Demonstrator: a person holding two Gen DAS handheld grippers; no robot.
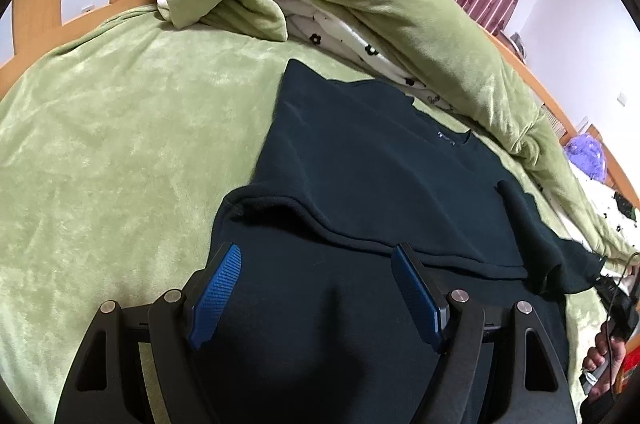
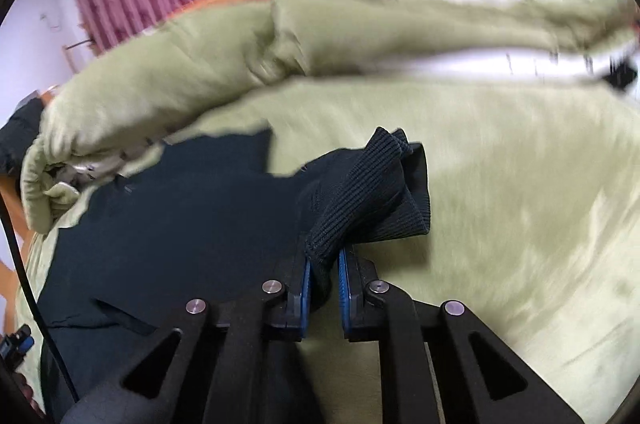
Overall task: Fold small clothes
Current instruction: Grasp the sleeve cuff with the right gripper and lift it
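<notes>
Right gripper (image 2: 324,264): clamped on ribbed cuff (image 2: 372,192) of dark navy fleece sweater (image 1: 360,164)
Left gripper (image 1: 316,264): jaws wide, nothing pinched, over near hem
Sweater: flat on green plush blanket (image 1: 120,144), right sleeve raised

Left tongs (image 1: 316,260) gape over the dark sweater (image 1: 360,176) on green bedding (image 1: 120,144)

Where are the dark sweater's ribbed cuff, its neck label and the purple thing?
ribbed cuff (image 2: 372,192), right wrist view, on the ribbing above the pads.
neck label (image 1: 446,137), left wrist view, inside the collar.
purple thing (image 1: 585,155), left wrist view, its middle.
</notes>
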